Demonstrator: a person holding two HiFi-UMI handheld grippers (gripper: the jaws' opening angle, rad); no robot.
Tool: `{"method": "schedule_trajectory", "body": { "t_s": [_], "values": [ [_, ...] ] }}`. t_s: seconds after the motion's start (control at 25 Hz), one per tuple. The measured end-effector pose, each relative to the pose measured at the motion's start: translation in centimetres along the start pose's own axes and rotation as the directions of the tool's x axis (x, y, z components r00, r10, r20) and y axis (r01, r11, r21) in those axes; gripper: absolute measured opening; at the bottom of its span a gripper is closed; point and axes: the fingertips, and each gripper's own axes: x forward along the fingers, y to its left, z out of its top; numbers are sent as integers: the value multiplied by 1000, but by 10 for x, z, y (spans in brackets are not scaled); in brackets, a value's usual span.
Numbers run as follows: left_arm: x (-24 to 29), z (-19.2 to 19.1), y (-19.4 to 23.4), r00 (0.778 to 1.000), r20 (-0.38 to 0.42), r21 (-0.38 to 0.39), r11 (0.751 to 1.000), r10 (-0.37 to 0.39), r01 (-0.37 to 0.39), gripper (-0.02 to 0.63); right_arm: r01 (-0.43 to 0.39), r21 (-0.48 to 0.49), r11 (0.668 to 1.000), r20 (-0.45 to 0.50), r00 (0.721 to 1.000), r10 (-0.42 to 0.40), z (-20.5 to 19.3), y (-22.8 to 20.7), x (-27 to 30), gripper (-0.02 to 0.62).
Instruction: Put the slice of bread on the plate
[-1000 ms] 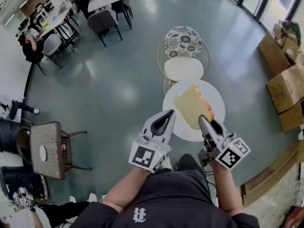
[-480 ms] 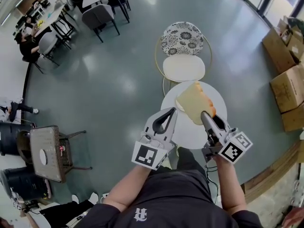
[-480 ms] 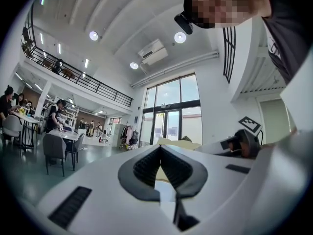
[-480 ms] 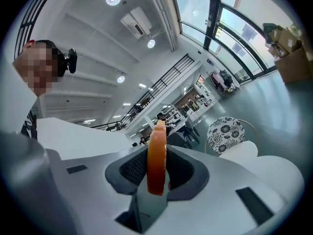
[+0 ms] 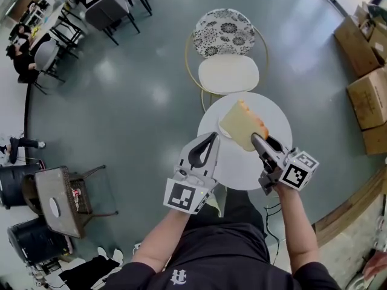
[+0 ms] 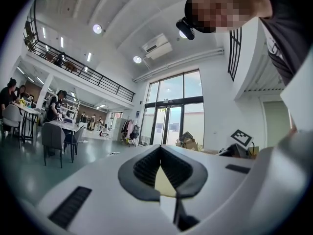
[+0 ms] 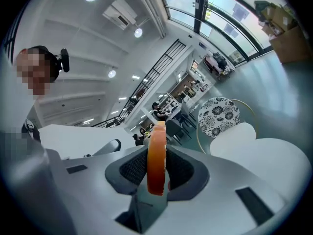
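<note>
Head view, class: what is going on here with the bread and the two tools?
A person holds a pair of tongs in each hand. The right tongs are clamped on a slice of bread and hold it over a round white table. The left tongs are shut and empty beside them. The bread is not yet set down, and no separate plate can be made out.
</note>
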Motion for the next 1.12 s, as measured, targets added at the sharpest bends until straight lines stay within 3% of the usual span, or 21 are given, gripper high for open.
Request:
{"method": "schedule_trajectory", "body": {
  "t_s": [0.64, 1.12],
  "values": [
    [43, -117, 24, 997, -69, -21, 1000, -20, 19, 6, 96, 145, 985, -149, 986, -74, -86, -156, 54, 98],
    [58, -159, 43, 992, -123, -44, 999, -2, -4, 6, 176, 201, 964, -261, 958, -120, -136, -215, 88, 98]
  ]
}}
